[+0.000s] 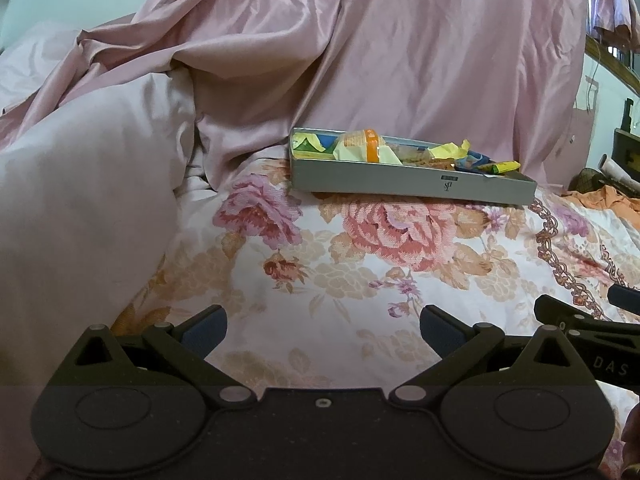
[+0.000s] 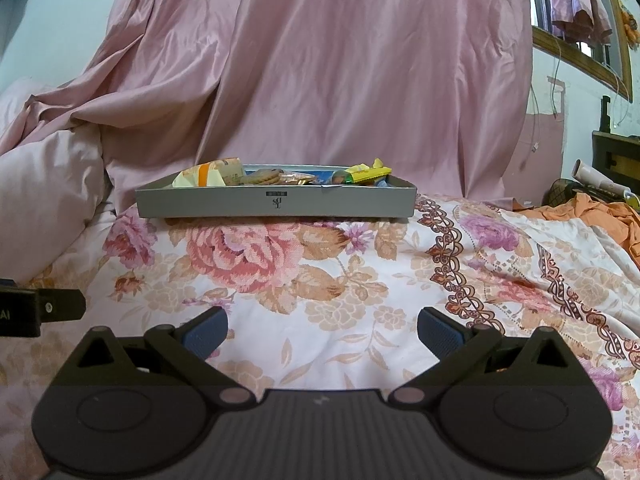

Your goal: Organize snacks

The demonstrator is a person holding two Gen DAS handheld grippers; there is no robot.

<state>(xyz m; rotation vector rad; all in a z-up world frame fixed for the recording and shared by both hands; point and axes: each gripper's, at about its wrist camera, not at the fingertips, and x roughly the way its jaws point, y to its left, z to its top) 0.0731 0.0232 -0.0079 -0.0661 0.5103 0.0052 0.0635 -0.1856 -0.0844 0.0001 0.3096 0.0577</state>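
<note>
- The snacks lie heaped in one shallow grey box, which sits on the floral bedspread at the far side of the bed, just in front of hanging pink drapery.
- What can be told apart: one pale wrapper with an orange band at the left end, some round brown biscuits mid-box, one yellow-and-green bar at the right end, plus blue and green-yellow packets; the low view hides the rest, so a full count is not possible.
- No snack lies loose on the bedspread in either view; gathering looks done, while tidying inside the box seems still to do.
- Left tongs: spread wide, holding nothing, low over the bedspread, well short of the box.
- Right tongs: likewise spread and empty, facing the box's long side.
- One pale pillow to the left, orange cloth to the right.
</note>
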